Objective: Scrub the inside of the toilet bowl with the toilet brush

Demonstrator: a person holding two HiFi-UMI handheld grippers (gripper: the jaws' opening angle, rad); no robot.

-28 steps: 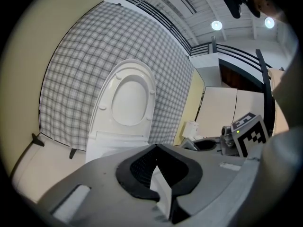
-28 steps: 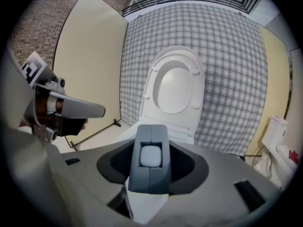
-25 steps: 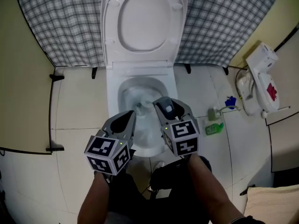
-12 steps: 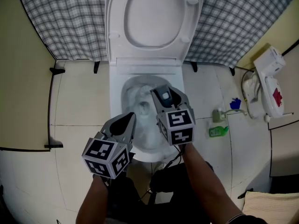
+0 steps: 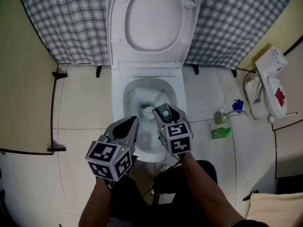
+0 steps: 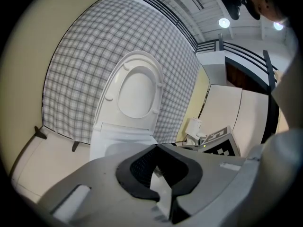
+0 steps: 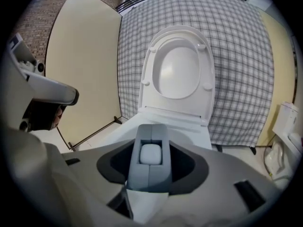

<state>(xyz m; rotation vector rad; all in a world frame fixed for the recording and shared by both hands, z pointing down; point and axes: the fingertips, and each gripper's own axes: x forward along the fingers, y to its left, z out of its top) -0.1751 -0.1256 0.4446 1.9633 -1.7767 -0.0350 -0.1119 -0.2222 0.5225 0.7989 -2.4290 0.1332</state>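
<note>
A white toilet stands with its seat and lid (image 5: pixel 152 18) raised, and its bowl rim (image 5: pixel 118 109) lies right below my hands. My right gripper (image 5: pixel 162 112) reaches over the bowl, shut on the grey handle of the toilet brush (image 7: pixel 151 167). The brush's white head (image 5: pixel 147 111) is down inside the bowl, just ahead of the jaws. My left gripper (image 5: pixel 132 121) hovers over the near left rim, its jaws together and empty. In the left gripper view the left gripper (image 6: pixel 157 148) faces the raised lid (image 6: pixel 136 86). The right gripper view shows the raised lid (image 7: pixel 179 65) beyond the handle.
A checked curtain (image 5: pixel 47 18) hangs behind the toilet. On the tiled floor to the right are a green bottle (image 5: pixel 218 132), a small blue item (image 5: pixel 235 104) and a white appliance (image 5: pixel 267 86). A black rail (image 5: pixel 53 112) runs along the left. A beige cushion (image 5: pixel 277 207) lies at the lower right.
My right gripper has sunk lower toward the bowl with the brush, coming nearer to me in the head view. The left gripper has stayed almost still.
</note>
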